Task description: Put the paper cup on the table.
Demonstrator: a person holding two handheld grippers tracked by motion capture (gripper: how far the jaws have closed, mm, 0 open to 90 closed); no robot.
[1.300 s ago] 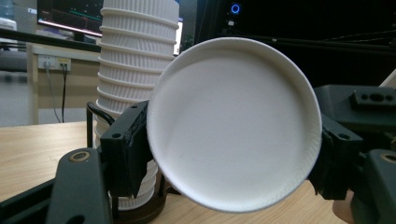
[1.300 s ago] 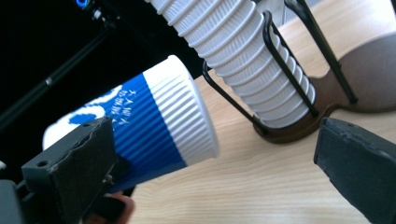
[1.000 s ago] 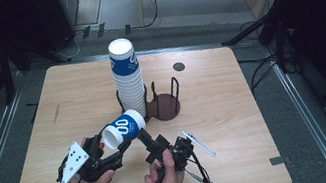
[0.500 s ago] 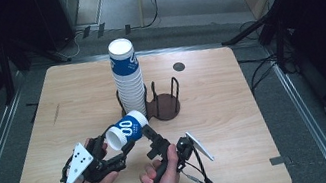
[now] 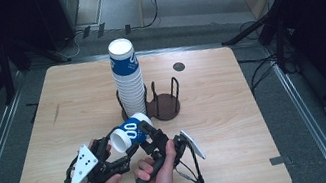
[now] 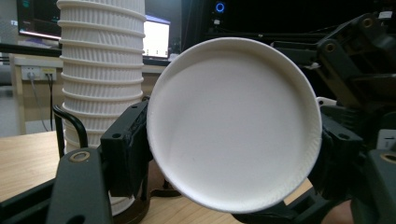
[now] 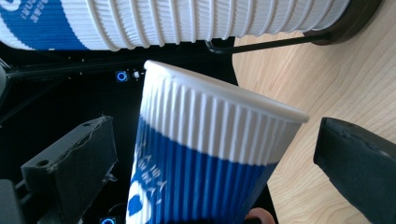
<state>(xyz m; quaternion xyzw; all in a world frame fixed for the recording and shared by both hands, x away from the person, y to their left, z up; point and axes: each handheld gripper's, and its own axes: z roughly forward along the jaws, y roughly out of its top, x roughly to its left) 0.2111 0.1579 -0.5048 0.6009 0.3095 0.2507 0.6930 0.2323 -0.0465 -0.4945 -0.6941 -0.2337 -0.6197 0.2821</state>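
High view: wooden table (image 5: 71, 102) fills the middle of the frame. Tall stack of blue-and-white ribbed paper cups (image 5: 127, 80) stands upright at centre in a dark wire cup holder (image 5: 167, 106), left slot; right slot of the holder shows its bare brown base.

Single paper cup (image 5: 130, 132) lies on its side, lower centre of the frame, just below the stack, open mouth toward lower left. Left gripper (image 5: 123, 152) and right gripper (image 5: 151, 134) meet at it, both hands coming in from the bottom edge.

Left gripper view: cup mouth (image 6: 233, 123) faces the camera, centre frame, black jaws pressed on its rim at both sides, so pinching the cup. Stack (image 6: 100, 70) at upper left.

Right gripper view: cup (image 7: 205, 163) runs up the centre between the two jaws; both jaws stand off from it with gaps, spread. Stack (image 7: 187, 21) crosses the top edge.
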